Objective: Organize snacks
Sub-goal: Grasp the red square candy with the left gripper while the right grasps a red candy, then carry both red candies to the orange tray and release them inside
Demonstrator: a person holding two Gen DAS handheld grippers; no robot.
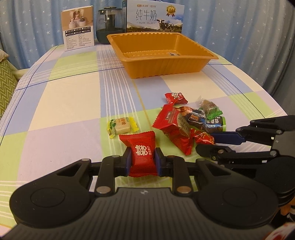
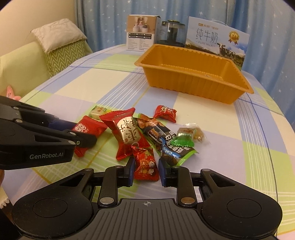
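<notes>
From the left wrist view, the left gripper (image 1: 142, 161) has its blue-padded fingers (image 1: 127, 161) closed on a red square candy packet with white characters (image 1: 142, 153), low over the checked surface (image 1: 73, 103); the step looks like pick-up, and the next move should be carrying it to the empty orange plastic tray (image 1: 201, 63) well beyond. From the right wrist view, the right gripper (image 2: 145, 170) straddles a small red foil cartoon-printed sweet (image 2: 145, 164) at the near edge of the snack pile (image 2: 156, 133), fingers close beside it, though I cannot tell whether they pinch it.

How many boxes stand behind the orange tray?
2: the white product box at back left, the pure milk carton right behind the orange tray; more may be hidden.
</notes>
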